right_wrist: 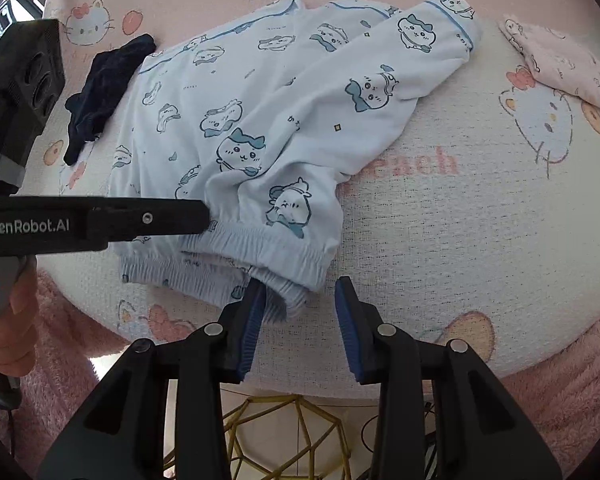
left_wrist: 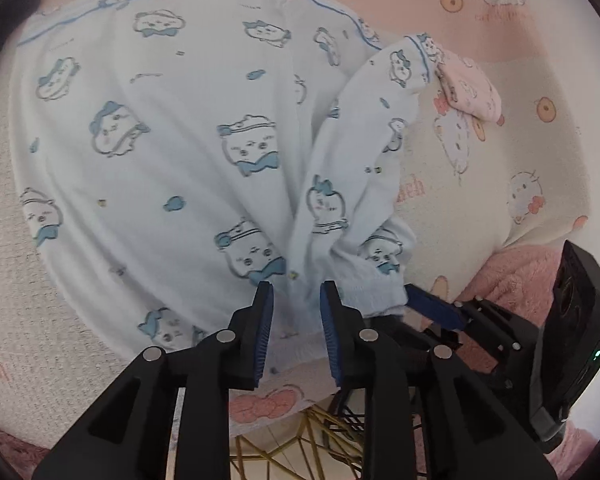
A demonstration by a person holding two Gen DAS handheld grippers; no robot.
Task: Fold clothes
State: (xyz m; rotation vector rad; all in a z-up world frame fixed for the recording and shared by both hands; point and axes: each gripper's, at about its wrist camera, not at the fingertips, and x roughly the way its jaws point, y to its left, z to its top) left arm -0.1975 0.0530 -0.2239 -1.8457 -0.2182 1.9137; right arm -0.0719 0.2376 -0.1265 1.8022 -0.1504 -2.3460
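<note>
Light blue pajama pants (left_wrist: 160, 140) printed with cartoon animals lie on the table, one leg folded over the other, the elastic waistband (right_wrist: 260, 248) toward me. My left gripper (left_wrist: 296, 300) is open over the waistband, cloth bunched between its fingers. In the right wrist view the left gripper (right_wrist: 204, 216) comes in from the side, its tip at the waistband's gathered edge. My right gripper (right_wrist: 300, 300) is open, and a waistband corner (right_wrist: 292, 304) lies between its fingers, close to the left pad. Its blue pad (left_wrist: 432, 308) touches the waistband end.
A cat-print pink and white cover (right_wrist: 460, 220) drapes the table. A dark navy garment (right_wrist: 104, 92) lies far left of the pants, a small folded pink cloth (right_wrist: 560, 68) far right. A hand (right_wrist: 8, 320) in a fuzzy pink sleeve (right_wrist: 68, 352) holds the left gripper. A gold wire frame (right_wrist: 284, 432) stands below the front edge.
</note>
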